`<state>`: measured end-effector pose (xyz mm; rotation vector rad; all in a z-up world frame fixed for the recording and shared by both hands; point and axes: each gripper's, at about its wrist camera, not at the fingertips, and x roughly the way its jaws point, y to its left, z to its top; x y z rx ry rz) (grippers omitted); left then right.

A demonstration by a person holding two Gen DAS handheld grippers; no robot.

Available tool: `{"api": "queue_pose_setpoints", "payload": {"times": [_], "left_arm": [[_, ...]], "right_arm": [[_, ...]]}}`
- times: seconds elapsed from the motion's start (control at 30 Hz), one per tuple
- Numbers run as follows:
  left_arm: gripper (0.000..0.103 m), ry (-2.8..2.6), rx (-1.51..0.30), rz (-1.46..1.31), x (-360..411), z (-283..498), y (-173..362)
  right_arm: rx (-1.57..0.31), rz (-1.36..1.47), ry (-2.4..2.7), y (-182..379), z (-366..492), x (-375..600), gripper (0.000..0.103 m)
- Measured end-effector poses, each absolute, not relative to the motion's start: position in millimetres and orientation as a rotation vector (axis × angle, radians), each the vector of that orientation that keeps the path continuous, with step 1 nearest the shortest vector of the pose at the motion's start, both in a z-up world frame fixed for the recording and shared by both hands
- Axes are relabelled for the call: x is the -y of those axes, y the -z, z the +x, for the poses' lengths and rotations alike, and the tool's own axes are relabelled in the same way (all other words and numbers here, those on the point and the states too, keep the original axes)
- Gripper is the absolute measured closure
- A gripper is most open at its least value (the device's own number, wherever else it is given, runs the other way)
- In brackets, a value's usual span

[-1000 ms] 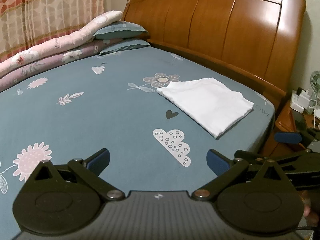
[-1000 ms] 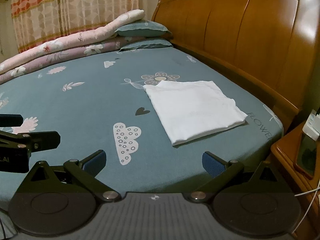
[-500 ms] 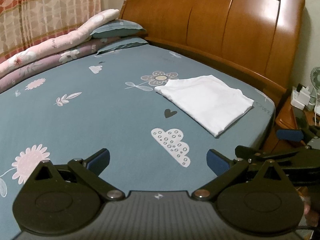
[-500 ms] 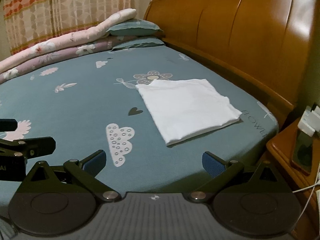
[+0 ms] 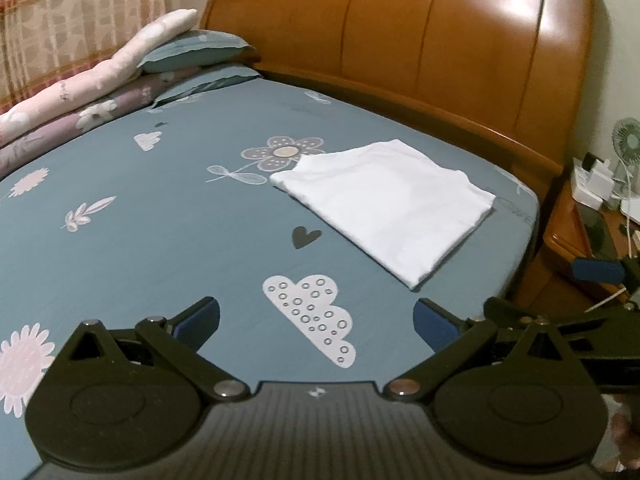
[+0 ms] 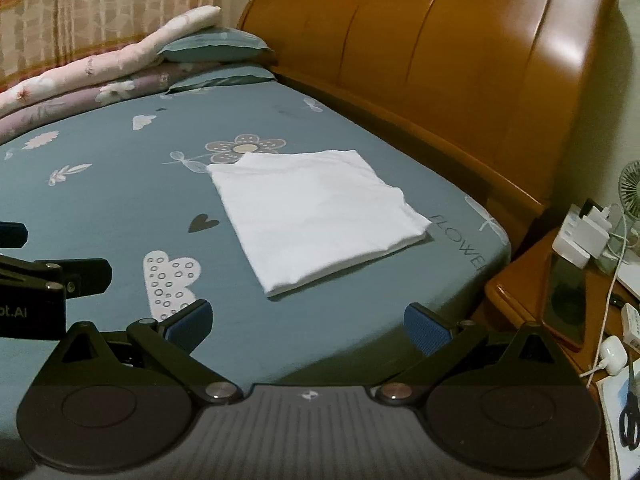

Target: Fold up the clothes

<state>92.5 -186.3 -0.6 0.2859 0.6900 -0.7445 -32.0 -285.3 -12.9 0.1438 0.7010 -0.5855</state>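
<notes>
Both grippers, left (image 5: 316, 314) and right (image 6: 307, 318), have pulled back, jaws apart and empty; the shirt (image 6: 316, 214) lies folded square on the bed (image 5: 120, 240) — fold looks finished.

Illumination is dim, warm indoor light from above. Glare patches appear on the polished headboard (image 5: 460, 40) in both views. Shadows on the bed sheet (image 6: 100, 184) are soft and faint. Fisheye distortion bends straight edges and darkens the frame corners. Slight blur softens the white folded garment (image 6: 316, 212) edges; foreground gripper bodies are underexposed.
</notes>
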Motion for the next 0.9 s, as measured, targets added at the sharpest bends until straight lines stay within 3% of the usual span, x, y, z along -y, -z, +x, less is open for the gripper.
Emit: {"api": "queue_pose_setpoints", "payload": {"times": [0.9], "left_arm": [[0.001, 0.737, -0.689, 0.295, 186.4, 91.5, -1.8]], "right_arm": [[-0.698, 0.137, 0.582, 11.9, -29.5, 288.4, 0.0]]}}
